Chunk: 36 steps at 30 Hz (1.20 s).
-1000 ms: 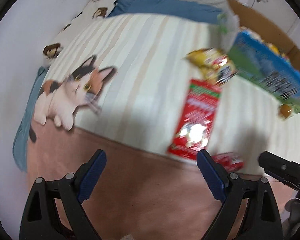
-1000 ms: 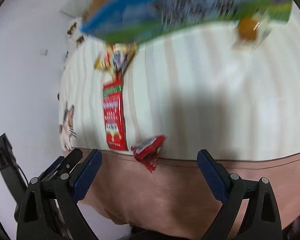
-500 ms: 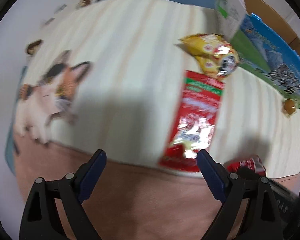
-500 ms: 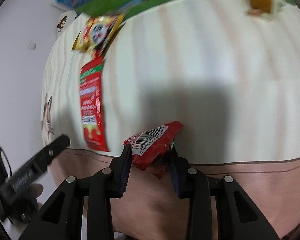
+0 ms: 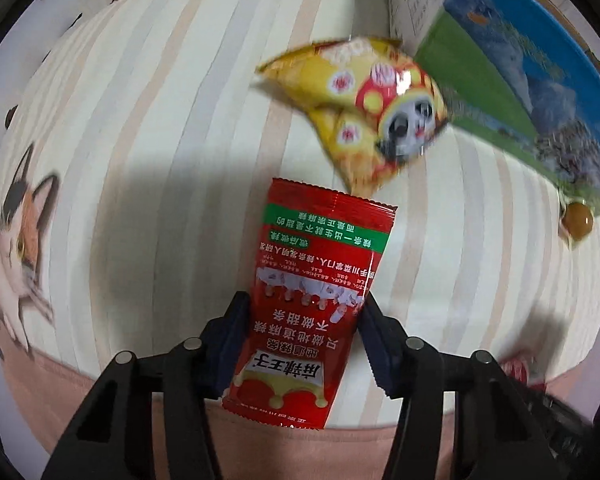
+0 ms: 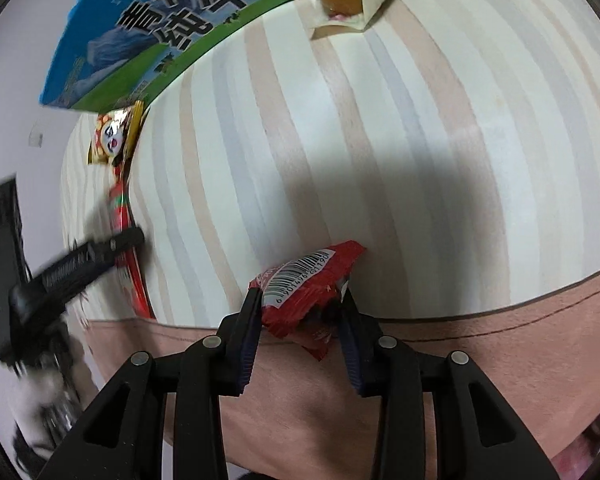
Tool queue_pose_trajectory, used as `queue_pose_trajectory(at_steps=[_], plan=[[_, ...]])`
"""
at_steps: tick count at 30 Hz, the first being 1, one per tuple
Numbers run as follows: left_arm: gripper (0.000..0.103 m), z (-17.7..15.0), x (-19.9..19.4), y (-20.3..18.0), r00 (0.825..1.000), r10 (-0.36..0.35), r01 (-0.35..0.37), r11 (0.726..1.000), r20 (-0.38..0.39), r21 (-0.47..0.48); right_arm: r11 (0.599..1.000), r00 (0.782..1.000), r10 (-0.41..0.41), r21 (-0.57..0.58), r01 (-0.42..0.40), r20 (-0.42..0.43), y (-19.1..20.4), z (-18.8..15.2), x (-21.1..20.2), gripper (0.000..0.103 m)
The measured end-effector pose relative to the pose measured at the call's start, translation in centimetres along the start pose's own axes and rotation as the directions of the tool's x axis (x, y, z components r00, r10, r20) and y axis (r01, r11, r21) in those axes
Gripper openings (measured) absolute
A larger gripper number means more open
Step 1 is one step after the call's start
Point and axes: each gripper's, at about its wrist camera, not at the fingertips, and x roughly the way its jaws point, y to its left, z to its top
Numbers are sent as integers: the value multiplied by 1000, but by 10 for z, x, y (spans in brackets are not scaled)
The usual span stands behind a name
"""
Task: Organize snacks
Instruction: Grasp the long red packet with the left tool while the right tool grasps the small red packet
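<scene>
The long red pack [image 5: 312, 300], pinched at its sides between the left gripper's [image 5: 305, 334] fingers, carries upside-down white Chinese print; the big line near its lower end reads 麻辣王子, the smaller lines are too fine to read surely. Ahead and right of that gripper, the yellow bag [image 5: 364, 112] shows only blurred marks. The small red packet [image 6: 304, 292] between the right gripper's [image 6: 300, 320] fingers bears a barcode starting 6 901496. The blue-green carton [image 6: 172, 28], far ahead and left of it, has large dark Chinese characters including 青海 and 牛奶.
</scene>
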Motion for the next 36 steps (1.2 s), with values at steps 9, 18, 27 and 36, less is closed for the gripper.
queue_pose_trajectory(at_steps=[9,18,27,36], plan=[[51,-88,4,5,995,-13,11,1000,-100,-16,988,999,-26,-151,21,-32,19,-9,-4,37],[51,-128,11,-1,990,-7,8,1000,-140,7,952,969,-123,-302,54,-215,8,-65,1,37],[56,-111,34,-18,986,13,-2,998,-165,68,978,980,-83,-203,45,-182,9,-63,14,47],[47,-122,34,-28,991,25,-16,997,-135,70,978,989,-94,-198,71,-112,5,-70,22,38]])
